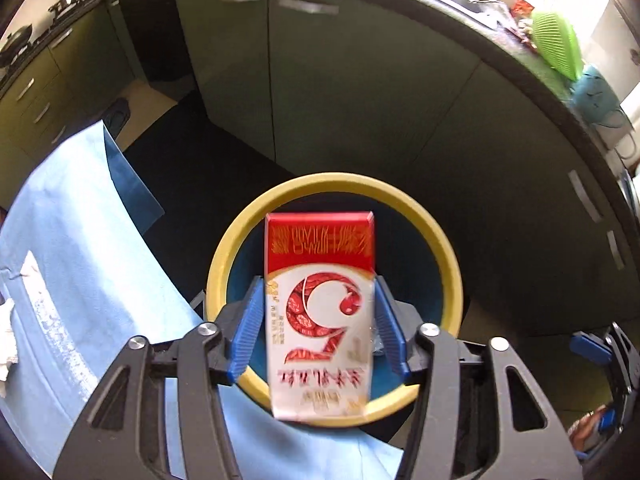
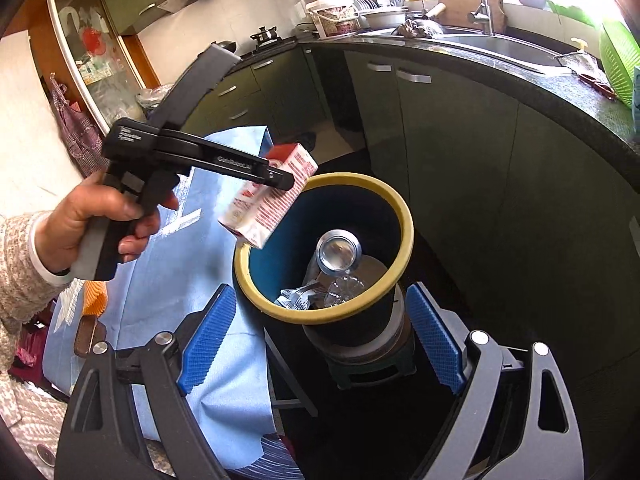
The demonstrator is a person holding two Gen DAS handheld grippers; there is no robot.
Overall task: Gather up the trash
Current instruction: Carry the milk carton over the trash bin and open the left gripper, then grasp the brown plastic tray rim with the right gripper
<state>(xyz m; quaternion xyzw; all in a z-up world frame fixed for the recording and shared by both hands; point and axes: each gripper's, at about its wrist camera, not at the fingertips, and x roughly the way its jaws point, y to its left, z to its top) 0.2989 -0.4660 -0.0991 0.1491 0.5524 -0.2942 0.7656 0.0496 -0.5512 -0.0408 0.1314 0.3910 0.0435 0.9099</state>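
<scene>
A: Kitchen. Green cabinets (image 2: 460, 152) and dark counter (image 2: 520, 76) behind, blue cloth (image 1: 80, 240) on the table to the left. Bin (image 2: 404, 216), yellow rim, stands just beside the table edge on a low stand.

B: What's in the bin?

A: A can (image 2: 339, 250), a crumpled clear wrapper (image 2: 346, 290) and a foil scrap (image 2: 298, 296). So several pieces are already collected.

B: Left gripper (image 1: 320, 316)?

A: Carton (image 1: 320, 312), red and white, sits between its blue pads, right above the bin mouth. In the left wrist view a sliver of gap shows at the right pad; carton blurred. I judge the jaws are slack and it is being let go, not clamped.

B: Right gripper (image 2: 320, 336)?

A: Jaws wide, nothing between them, hovering near the bin's near side.

B: What's left?

A: Carton must clear the rim and land inside. On the cloth, far left in the left wrist view, something white and crumpled (image 1: 8, 340) lies at the edge, possibly tissue; can't tell for sure. That looks like the next piece.
</scene>
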